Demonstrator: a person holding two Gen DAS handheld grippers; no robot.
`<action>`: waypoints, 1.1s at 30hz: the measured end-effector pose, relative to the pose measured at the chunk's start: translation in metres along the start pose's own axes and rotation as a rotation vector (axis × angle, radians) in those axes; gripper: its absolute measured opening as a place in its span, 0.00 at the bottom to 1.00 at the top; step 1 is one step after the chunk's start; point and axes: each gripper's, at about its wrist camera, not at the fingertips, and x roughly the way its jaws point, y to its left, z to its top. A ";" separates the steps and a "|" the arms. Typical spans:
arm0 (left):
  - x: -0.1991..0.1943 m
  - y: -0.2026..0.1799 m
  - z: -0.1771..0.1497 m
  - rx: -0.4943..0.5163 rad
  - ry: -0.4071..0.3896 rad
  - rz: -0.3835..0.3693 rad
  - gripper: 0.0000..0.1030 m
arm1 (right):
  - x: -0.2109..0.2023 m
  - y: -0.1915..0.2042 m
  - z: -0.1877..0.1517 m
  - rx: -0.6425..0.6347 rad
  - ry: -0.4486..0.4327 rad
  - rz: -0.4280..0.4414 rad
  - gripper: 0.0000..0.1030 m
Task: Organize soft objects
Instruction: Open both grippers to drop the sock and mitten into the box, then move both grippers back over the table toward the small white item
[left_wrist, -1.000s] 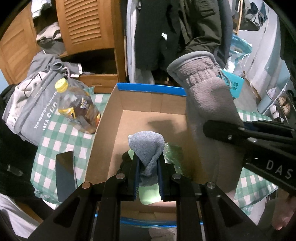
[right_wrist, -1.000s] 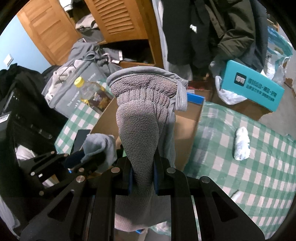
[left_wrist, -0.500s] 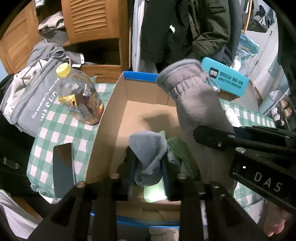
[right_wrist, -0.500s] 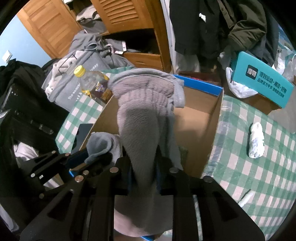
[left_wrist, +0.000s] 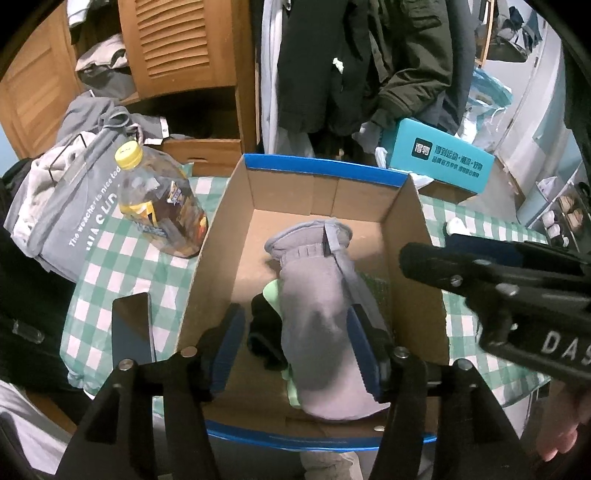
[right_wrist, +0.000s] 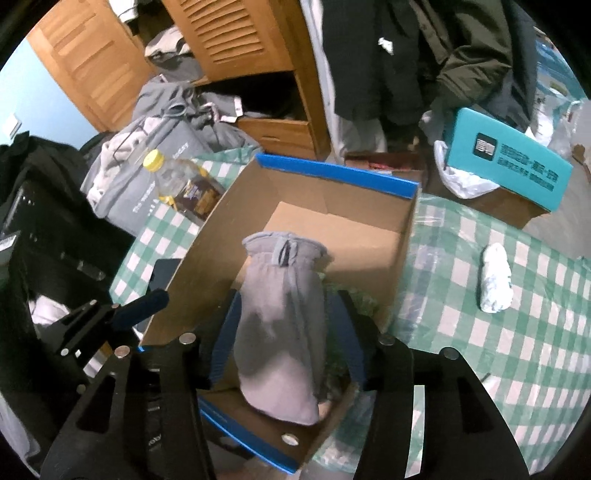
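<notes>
Both claws hang released over the cardboard box (left_wrist: 221, 258), left gripper (left_wrist: 295, 343) and right gripper (right_wrist: 284, 339) with jaws spread either side of the grey fleece mitten (left_wrist: 317, 314) lying free below them on a green cloth (left_wrist: 275, 295); best to lift straight up, so no pad snags the fleece. Left of the claws stand the oil bottle (left_wrist: 159, 206) and a phone (left_wrist: 133, 332), while right of the right claw lies a white rolled sock (right_wrist: 495, 282), likely next, with nothing in the way
</notes>
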 end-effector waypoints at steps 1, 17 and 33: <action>-0.001 -0.001 0.000 0.001 -0.001 -0.002 0.57 | -0.003 -0.003 -0.001 0.007 -0.003 -0.006 0.54; -0.008 -0.041 -0.001 0.082 -0.017 -0.025 0.68 | -0.036 -0.043 -0.024 0.060 -0.024 -0.086 0.63; -0.008 -0.092 -0.005 0.181 -0.011 -0.020 0.76 | -0.062 -0.107 -0.055 0.158 -0.017 -0.172 0.68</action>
